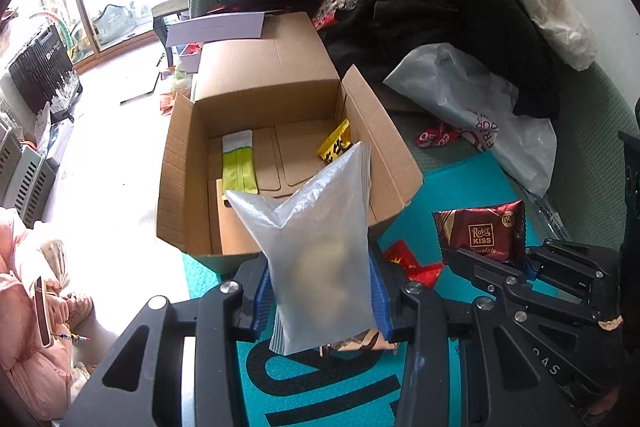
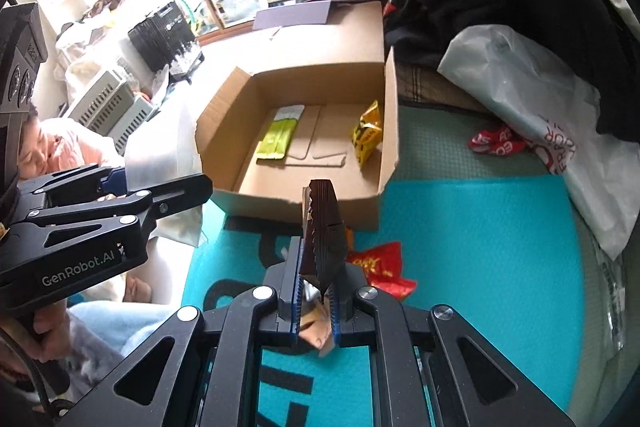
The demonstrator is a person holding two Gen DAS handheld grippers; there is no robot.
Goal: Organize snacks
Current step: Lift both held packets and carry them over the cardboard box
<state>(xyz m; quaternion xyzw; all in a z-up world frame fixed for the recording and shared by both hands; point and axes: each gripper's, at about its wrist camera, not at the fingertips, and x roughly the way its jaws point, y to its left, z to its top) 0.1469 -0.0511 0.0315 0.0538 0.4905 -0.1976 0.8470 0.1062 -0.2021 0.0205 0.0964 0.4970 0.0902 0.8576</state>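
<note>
1. Snacks: a frosted bag (image 1: pixel 320 247) is clamped in the left claw (image 1: pixel 320 291), and a dark chocolate packet (image 2: pixel 322 227) is pinched in the shut right claw (image 2: pixel 316 303), both held above the teal mat (image 2: pixel 480 247).
2. The cardboard box (image 1: pixel 384 131) just ahead already holds a green pouch (image 1: pixel 240 163) and a yellow packet (image 1: pixel 336 147).
3. Left to do, it seems: a red wrapper (image 2: pixel 384 263) lies on the mat and another red wrapper (image 2: pixel 496 143) sits beyond it.

We see a frosted, translucent grey bag (image 1: pixel 320 267), a dark brown chocolate wrapper (image 1: pixel 480 233) with gold lettering, and a plain tan cardboard box (image 1: pixel 272 83) holding a lime-green and white packet (image 1: pixel 239 163) and a yellow packet (image 2: pixel 366 135) printed in black. Under them lies a turquoise mat (image 2: pixel 480 227).
</note>
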